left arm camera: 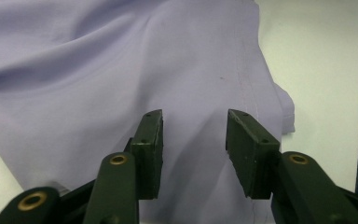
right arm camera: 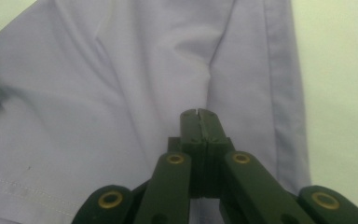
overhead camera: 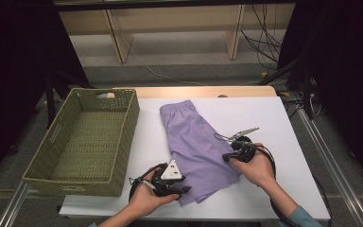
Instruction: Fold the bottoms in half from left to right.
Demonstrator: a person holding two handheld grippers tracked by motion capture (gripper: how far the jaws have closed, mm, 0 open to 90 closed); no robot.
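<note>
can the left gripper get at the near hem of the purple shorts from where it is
Probably yes. The left gripper has its jaws apart right over the purple shorts, and nothing lies between them and the cloth. The right gripper is shut at the other edge, and the green basket stands off to the side.

Two black hand-held claws, each trailing a looped black cable. On top of the left claw (overhead camera: 182, 185), a grey three-cornered plate (overhead camera: 172, 170) with small dark marks. Beyond the right claw (overhead camera: 227, 156), a thin silvery rod sticking out past its body. Seen close, dark green-black jaws with flat rectangular pads (left arm camera: 150, 151), tiny screw holes near the tips, and brass-coloured rivets (right arm camera: 175, 159) at the link joints behind them. Behind the right claw, a teal sleeve (overhead camera: 303, 217) at the wrist.
</note>
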